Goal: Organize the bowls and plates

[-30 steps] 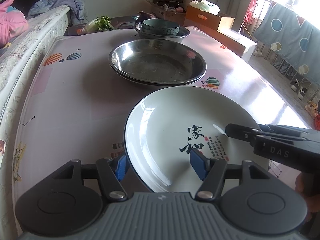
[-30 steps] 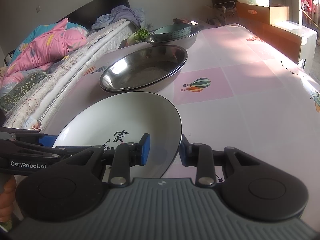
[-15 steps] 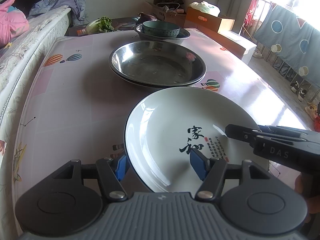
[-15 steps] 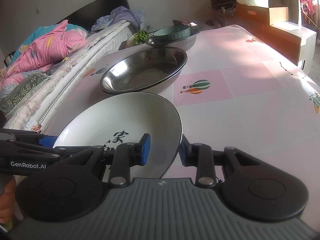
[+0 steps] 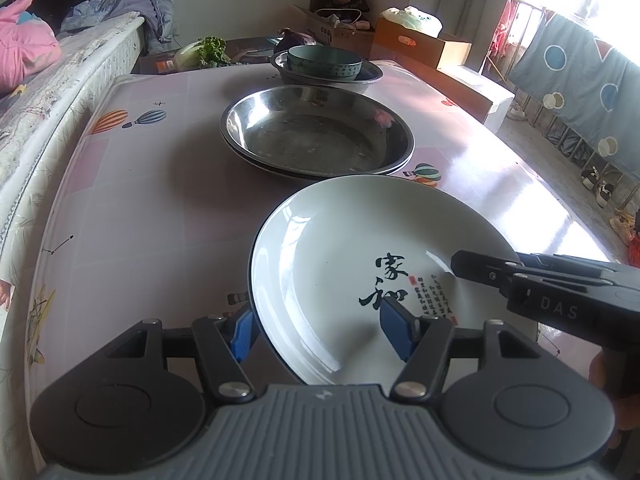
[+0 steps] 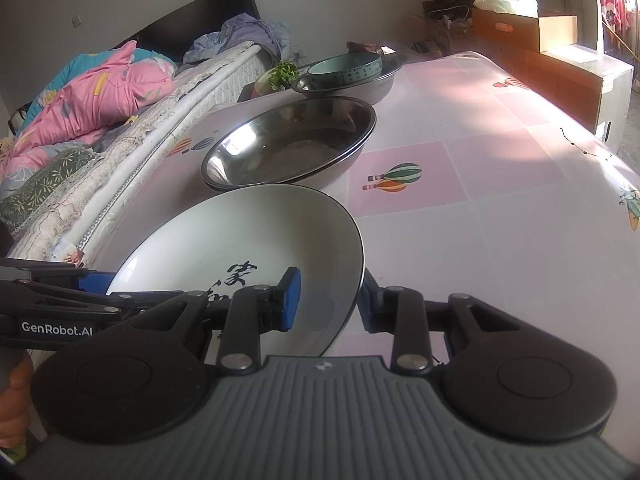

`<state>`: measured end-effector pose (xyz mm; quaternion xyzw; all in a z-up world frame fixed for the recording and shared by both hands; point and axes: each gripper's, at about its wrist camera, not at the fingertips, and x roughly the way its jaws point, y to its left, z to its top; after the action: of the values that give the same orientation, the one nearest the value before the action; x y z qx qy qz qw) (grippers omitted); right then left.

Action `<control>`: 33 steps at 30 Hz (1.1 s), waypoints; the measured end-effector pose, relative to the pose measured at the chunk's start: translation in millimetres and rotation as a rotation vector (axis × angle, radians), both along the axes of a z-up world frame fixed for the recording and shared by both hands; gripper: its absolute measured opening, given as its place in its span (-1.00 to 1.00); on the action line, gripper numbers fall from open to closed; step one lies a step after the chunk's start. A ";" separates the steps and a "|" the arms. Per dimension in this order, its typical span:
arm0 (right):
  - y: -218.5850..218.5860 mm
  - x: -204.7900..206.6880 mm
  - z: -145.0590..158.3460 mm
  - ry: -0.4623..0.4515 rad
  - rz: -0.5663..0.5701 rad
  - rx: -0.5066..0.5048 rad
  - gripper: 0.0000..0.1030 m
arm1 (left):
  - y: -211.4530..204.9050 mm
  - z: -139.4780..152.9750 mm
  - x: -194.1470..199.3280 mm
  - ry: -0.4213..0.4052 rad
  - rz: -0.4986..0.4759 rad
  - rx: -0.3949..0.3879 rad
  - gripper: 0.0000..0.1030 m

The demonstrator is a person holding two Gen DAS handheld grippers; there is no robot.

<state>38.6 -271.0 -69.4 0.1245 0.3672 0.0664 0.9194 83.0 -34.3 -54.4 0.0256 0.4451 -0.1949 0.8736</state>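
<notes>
Your table (image 5: 132, 216) wore a pink balloon-print cover beside a bed (image 6: 80, 128). Both tongs, the left gripper (image 5: 318, 334) wide and the right gripper (image 6: 326, 302) narrow, straddled the white plate (image 5: 344, 264) rim; grip unclear.

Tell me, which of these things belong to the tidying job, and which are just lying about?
Job: white plate, stacked steel basins, green bowl inside the far steel basin.

Lying about: leafy greens, cardboard boxes, pink bedding, hanging cloth.

chg: none | plate (image 5: 340, 264) & both tongs same as 1s ago
</notes>
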 end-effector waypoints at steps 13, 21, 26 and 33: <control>0.3 -0.1 0.0 -0.001 0.000 -0.001 -0.41 | 0.3 0.6 0.7 -0.002 0.005 -0.005 0.25; 0.3 -0.1 0.0 -0.001 0.000 0.000 -0.41 | 0.5 0.7 0.4 -0.004 0.006 -0.004 0.25; 0.5 -0.1 -0.3 -0.001 0.000 -0.001 -0.41 | 0.5 1.0 0.5 -0.005 0.005 -0.004 0.25; -0.2 -0.3 3.9 -0.004 0.001 -0.001 -0.41 | 1.7 3.8 0.1 -0.010 0.009 -0.007 0.25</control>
<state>38.3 -271.2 -65.5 0.1235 0.3654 0.0670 0.9202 83.1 -32.6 -50.7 0.0214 0.4403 -0.1924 0.8767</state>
